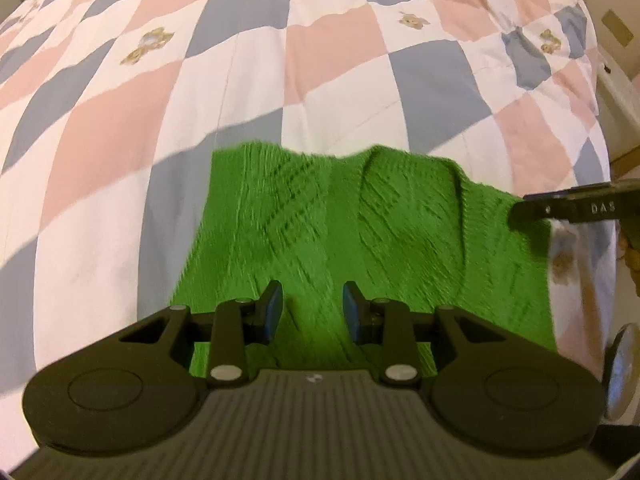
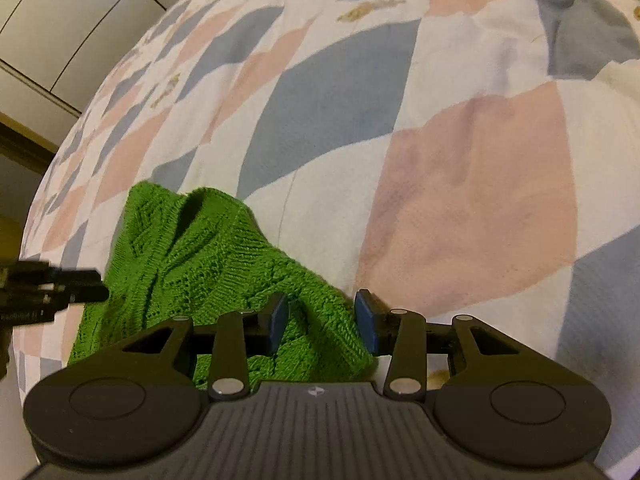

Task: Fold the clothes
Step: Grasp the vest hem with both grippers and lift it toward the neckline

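A bright green knitted sweater (image 1: 360, 232) lies partly folded on a bed with a checked quilt (image 1: 280, 60). My left gripper (image 1: 312, 312) is open just above the near part of the knit, with nothing between its blue pads. In the right wrist view the sweater (image 2: 192, 264) stretches from the left toward the camera. My right gripper (image 2: 322, 322) is open, and a ridge of the green knit lies in the gap between its blue pads. The right gripper's black finger (image 1: 576, 206) shows at the sweater's right edge in the left wrist view. The left gripper (image 2: 56, 290) enters from the left in the right wrist view.
The quilt (image 2: 460, 184) of pink, blue and white diamonds with small bear prints covers the whole bed. A pale wardrobe or panelled wall (image 2: 60, 20) stands beyond the bed's far left. Floor and white furniture (image 1: 620, 92) show past the bed's right edge.
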`<state>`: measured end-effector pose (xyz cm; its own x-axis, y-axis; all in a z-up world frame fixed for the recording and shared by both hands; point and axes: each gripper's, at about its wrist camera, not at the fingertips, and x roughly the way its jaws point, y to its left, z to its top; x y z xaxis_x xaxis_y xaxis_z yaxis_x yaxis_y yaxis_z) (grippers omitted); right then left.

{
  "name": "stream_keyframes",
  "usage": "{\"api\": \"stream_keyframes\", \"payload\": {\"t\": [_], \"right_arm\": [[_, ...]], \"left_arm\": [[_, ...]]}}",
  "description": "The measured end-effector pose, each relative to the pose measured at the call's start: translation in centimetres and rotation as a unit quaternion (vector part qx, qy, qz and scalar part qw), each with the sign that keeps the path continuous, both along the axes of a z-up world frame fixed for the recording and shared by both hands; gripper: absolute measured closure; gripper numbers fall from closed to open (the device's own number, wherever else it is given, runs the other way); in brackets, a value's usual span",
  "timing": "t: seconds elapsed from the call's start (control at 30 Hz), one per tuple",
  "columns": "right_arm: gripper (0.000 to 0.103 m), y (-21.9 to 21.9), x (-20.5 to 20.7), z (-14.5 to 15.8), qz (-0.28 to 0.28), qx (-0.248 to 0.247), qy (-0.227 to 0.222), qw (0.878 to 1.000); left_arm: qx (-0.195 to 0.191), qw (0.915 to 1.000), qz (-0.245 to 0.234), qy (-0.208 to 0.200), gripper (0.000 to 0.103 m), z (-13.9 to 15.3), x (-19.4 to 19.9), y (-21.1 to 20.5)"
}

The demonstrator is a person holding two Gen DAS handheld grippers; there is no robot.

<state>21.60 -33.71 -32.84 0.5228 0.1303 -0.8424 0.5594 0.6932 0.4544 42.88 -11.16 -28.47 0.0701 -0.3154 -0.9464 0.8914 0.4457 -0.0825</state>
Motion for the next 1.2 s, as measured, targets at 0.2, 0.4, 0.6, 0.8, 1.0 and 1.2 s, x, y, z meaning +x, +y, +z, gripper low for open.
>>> {"api": "stream_keyframes", "payload": {"t": [0.2, 0.4, 0.6, 0.8, 1.0, 1.2], "right_arm": [[0.061, -0.8, 1.3, -0.9, 0.03, 0.009, -0.004, 0.999], [0.061, -1.2, 1.6, -1.5, 0.037, 0.022, -0.005, 0.999], [0.061, -1.2, 1.8, -1.6, 0.043, 0.021, -0.004, 0.999], [0.061, -1.1, 1.6, -1.7, 0.044, 0.018, -0.009, 0.999], [0.056, -0.9, 1.7, -1.7, 0.049, 0.015, -0.014, 0.999], [0.055, -0.8, 1.7, -1.7, 0.049, 0.012, -0.017, 0.999]], "left_arm": [[0.004, 0.9997, -0.024, 0.002, 0.074, -1.5, 1.6, -1.7], [0.002, 0.9998, -0.022, 0.003, 0.074, -2.2, 2.8, -2.2], [-0.004, 0.9996, -0.026, 0.004, 0.074, -2.1, 3.2, -2.0], [-0.017, 0.9997, -0.018, -0.003, 0.072, -1.8, 4.7, -2.3], [-0.03, 0.9994, -0.018, -0.005, 0.066, -2.4, 6.2, -2.6], [-0.048, 0.9988, 0.009, 0.002, 0.059, -3.1, 8.5, -2.3]]}}
